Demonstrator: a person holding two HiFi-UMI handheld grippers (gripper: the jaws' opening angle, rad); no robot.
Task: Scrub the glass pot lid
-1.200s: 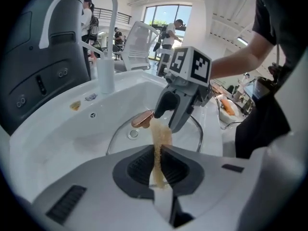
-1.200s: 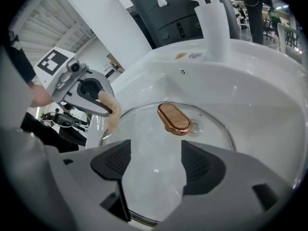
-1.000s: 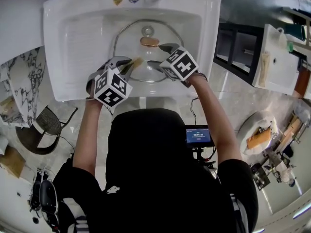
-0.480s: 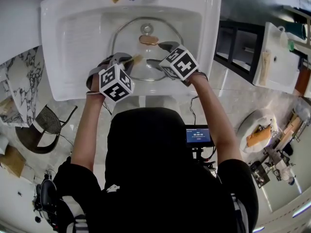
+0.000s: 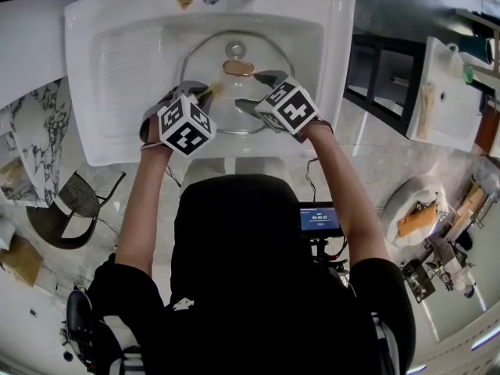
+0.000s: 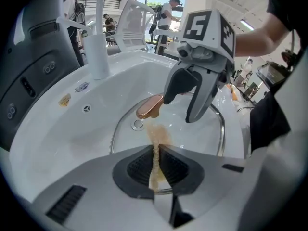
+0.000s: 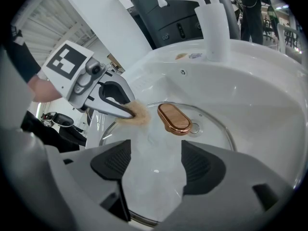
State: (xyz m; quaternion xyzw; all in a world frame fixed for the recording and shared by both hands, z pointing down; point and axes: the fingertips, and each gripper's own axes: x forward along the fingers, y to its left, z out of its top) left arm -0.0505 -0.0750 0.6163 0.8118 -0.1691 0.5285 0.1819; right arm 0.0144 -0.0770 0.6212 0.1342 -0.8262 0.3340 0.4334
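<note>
Tan scrub pad (image 6: 156,137) is sitting pinched tight in your left gripper (image 6: 155,153), its tip seemingly brushing the glass pot lid (image 6: 197,141) beside the copper handle (image 6: 149,107). Your right gripper (image 7: 153,163) is hovering empty, jaws apart, over the lid, which is lying mid-sink (image 5: 117,53). Press evenly, sweeping out toward the rim.

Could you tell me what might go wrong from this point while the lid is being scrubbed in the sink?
1. The right gripper is open over the glass lid, so nothing clamps it; the lid may slide or rock in the smooth sink under the scrubbing.
2. The left gripper pinches only a thin strip of the tan scrubber; a hard stroke could pull it free, and the jaw tips might then scrape the glass.
</note>
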